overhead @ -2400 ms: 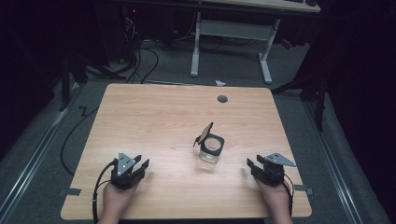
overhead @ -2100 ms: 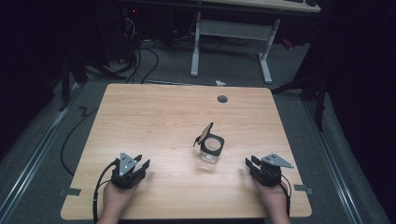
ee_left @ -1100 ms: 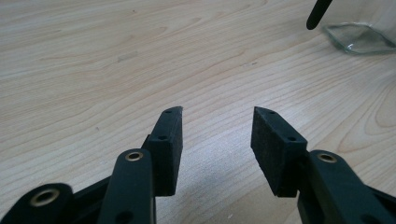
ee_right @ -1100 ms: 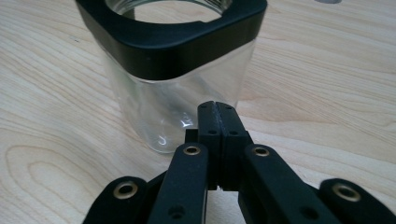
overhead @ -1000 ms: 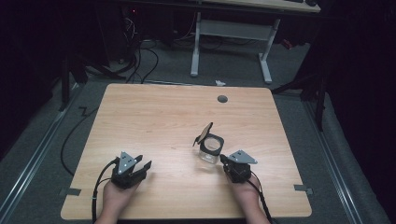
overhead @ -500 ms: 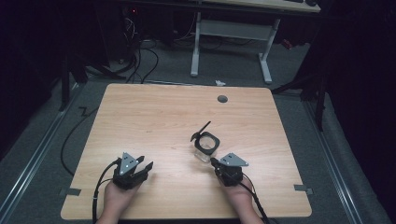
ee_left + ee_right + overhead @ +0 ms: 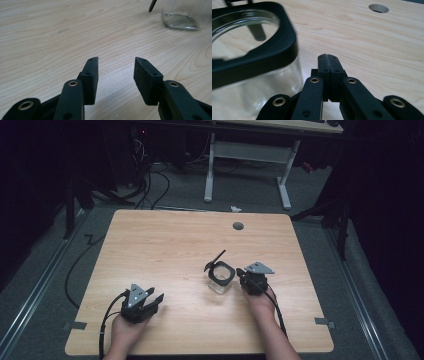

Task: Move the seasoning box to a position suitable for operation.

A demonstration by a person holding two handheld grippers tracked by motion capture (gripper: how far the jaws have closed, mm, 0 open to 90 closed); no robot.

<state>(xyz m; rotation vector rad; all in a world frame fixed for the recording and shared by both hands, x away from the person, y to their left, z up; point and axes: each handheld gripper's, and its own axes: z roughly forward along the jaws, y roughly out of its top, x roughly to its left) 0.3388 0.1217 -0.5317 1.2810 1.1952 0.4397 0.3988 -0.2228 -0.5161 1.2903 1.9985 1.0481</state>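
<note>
A: On the table [image 7: 165,245], right of middle, sits the glass jar [image 7: 220,279] with its black square rim and the lid flipped up behind it. The right gripper [image 7: 246,275] is just beside the jar's right wall, jaws pressed together with nothing between them.

B: And the left gripper [image 7: 151,298]?

A: Well apart, down at the near left corner, its 2 pads [image 7: 91,72] spread with bare wood between them, resting idle.

B: So the step in hand looks like the approach to the jar.

A: I'd judge so. To do it well, the right claw must part its jaws first; shut as they are, they can only nudge the glass. Then bring 1 pad to each side of the black rim, or of the raised lid, squarely, since the glass looks smooth and could skid on the wood.

B: Could the left one steady it?

A: It's free to, and that would stop any sliding.
</note>
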